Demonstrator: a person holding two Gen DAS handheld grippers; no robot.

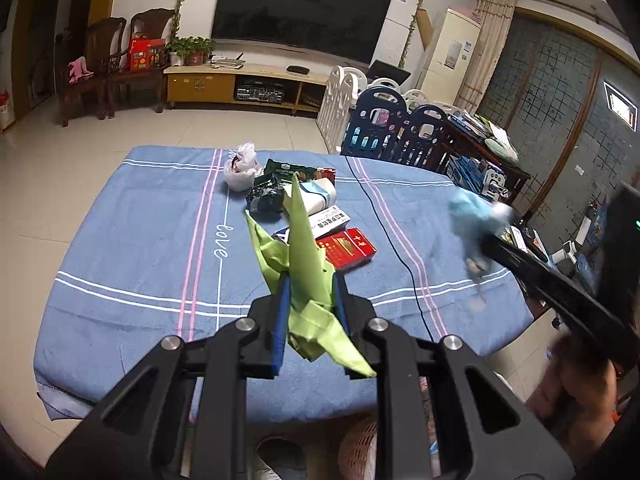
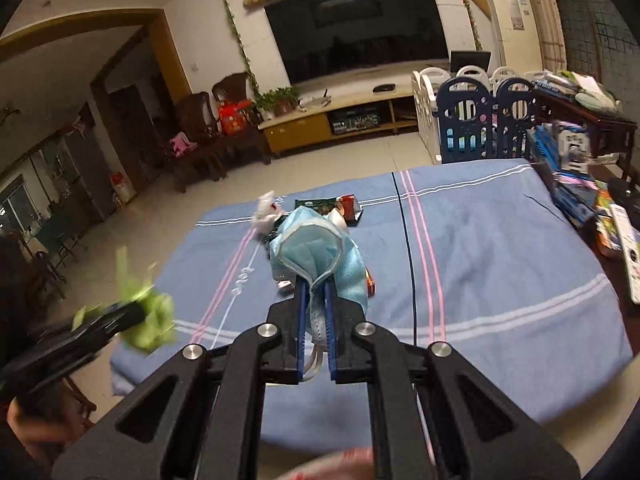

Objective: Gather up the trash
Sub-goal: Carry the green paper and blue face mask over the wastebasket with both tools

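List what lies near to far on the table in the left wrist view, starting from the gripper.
Left gripper shut on the green folded paper → red box → white box with print → dark crumpled wrapper → white plastic bag near the far edge of the blue tablecloth.

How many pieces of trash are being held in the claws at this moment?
2. The left claw grips a folded green paper; the right claw grips a blue face mask. Both are held above the blue tablecloth, where more trash lies.
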